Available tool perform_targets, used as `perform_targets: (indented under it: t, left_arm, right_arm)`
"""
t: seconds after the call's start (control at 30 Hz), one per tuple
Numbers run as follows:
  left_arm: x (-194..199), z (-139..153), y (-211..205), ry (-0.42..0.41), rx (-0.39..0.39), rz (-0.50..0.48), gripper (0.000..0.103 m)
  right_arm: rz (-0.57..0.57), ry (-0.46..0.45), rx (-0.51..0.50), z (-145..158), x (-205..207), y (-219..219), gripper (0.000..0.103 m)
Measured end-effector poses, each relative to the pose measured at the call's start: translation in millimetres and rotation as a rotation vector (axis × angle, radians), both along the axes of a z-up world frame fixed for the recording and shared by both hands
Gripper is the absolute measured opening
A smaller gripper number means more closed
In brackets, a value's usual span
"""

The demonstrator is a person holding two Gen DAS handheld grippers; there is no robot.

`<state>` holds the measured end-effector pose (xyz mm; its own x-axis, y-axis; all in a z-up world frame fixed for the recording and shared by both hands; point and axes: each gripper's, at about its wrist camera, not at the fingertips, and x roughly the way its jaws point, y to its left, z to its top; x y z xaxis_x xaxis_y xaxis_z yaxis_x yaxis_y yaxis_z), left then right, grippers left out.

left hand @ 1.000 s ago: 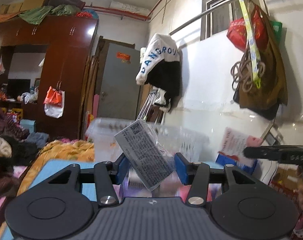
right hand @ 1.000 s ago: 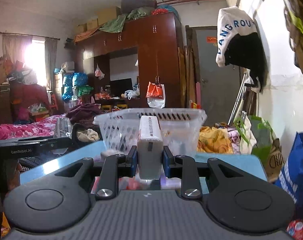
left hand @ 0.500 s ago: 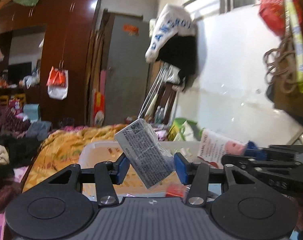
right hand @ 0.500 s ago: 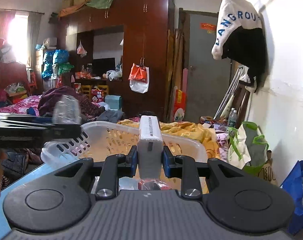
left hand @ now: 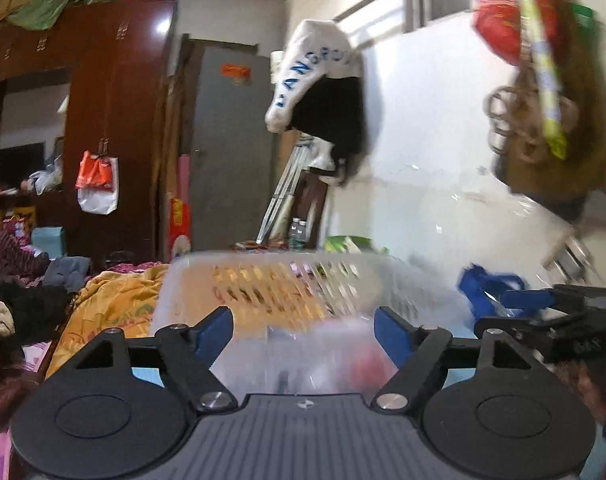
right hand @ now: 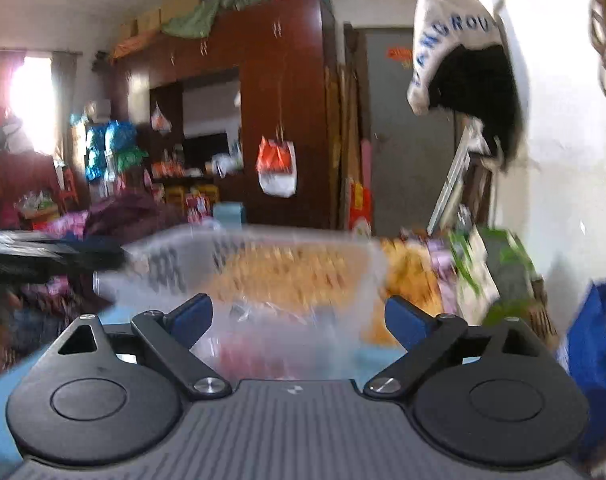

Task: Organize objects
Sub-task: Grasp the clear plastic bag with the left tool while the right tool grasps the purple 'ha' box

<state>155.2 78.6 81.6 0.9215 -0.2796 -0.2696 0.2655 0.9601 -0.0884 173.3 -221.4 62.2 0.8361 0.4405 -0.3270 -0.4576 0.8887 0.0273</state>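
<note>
While opening empty over translucent slotted plastic basket on pale blue worktop: left tool, right tool; cluttered bedroom, dark wooden wardrobe behind

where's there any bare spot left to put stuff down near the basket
Bare blue tabletop shows in the right wrist view, between the white basket and the right gripper, whose jaws are opening with nothing between them. The basket's inside looks crowded but is blurred. Left of it, the yellow bedding fills the space. The left gripper is opening too, empty.
</note>
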Motion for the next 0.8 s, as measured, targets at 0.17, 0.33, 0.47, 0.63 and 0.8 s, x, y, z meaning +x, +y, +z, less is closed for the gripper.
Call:
perform_targets:
  t: [0.17,0.33,0.47,0.63,0.8]
  left_arm:
    - [-26.7,-31.9,17.7,0.069,-0.030,0.037,0.081]
    - [-19.9,-52.3,26.2,0.152,-0.016,0.050,0.081]
    - [-9.6,-67.0,33.1,0.224,-0.066,0.041,0.081]
    - [-5.7,-77.3,22.5,0.259,-0.059,0.024,0.081]
    - [0.8,-81.7,9.5,0.285,-0.030,0.037,0.081]
  right_arm:
    - [0.050,0.128,-0.036,-35.4,-12.0,-17.6,0.088]
    - [0.104,0.170,-0.100,-45.8,-12.1,-0.7,0.070]
    - [0.107,0.198,-0.117,-49.8,-5.2,6.8,0.064]
    - [0.106,0.247,-0.118,-60.0,-0.3,5.8,0.054]
    - [0.084,0.229,-0.162,-64.5,-7.3,10.9,0.048]
